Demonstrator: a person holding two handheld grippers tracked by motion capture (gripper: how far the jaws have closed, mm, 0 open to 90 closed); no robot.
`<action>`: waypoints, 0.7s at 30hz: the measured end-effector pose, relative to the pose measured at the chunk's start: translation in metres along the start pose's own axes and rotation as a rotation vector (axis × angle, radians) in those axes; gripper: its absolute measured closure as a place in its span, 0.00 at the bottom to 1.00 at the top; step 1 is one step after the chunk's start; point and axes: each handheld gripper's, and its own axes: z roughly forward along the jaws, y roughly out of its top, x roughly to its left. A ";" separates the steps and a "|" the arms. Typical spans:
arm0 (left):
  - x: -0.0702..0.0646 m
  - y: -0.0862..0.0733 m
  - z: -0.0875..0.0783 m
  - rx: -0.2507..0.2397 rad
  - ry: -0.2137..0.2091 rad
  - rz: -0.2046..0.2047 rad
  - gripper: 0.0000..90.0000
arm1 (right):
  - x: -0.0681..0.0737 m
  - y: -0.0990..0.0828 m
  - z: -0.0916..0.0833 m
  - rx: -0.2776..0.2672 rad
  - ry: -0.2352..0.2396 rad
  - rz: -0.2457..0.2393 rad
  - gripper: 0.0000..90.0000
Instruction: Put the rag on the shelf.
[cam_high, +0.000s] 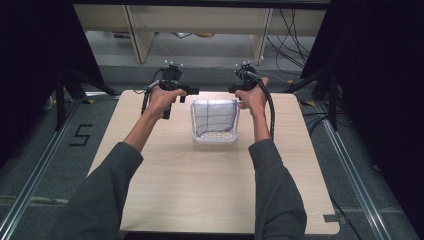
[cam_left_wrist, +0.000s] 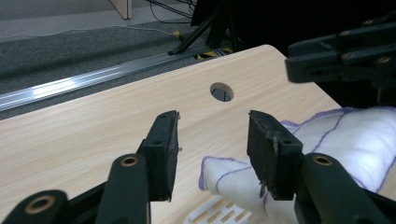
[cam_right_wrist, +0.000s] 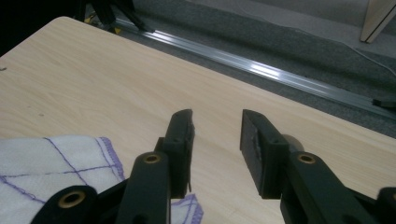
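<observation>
The white cloth with purple stitched lines (cam_high: 214, 116) is draped over the small white slotted basket (cam_high: 215, 138) at the far middle of the tabletop (cam_high: 210, 190), seemingly just laid there as a lining. Left gripper (cam_high: 192, 92) and right gripper (cam_high: 233, 89) flank its far corners, fingers apart with nothing between them. Nothing else crowds the basket; a round cable hole (cam_left_wrist: 222, 91) lies beyond.
</observation>
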 end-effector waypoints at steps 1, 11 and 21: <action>0.001 0.000 -0.002 -0.003 0.003 -0.002 0.57 | 0.000 0.000 -0.002 0.000 -0.003 0.003 0.71; 0.004 -0.008 -0.017 0.001 0.019 0.004 0.37 | -0.005 0.000 -0.026 -0.026 0.014 -0.015 0.65; 0.000 -0.020 -0.046 -0.043 0.017 0.012 0.31 | 0.005 -0.008 -0.057 -0.065 0.071 0.013 0.45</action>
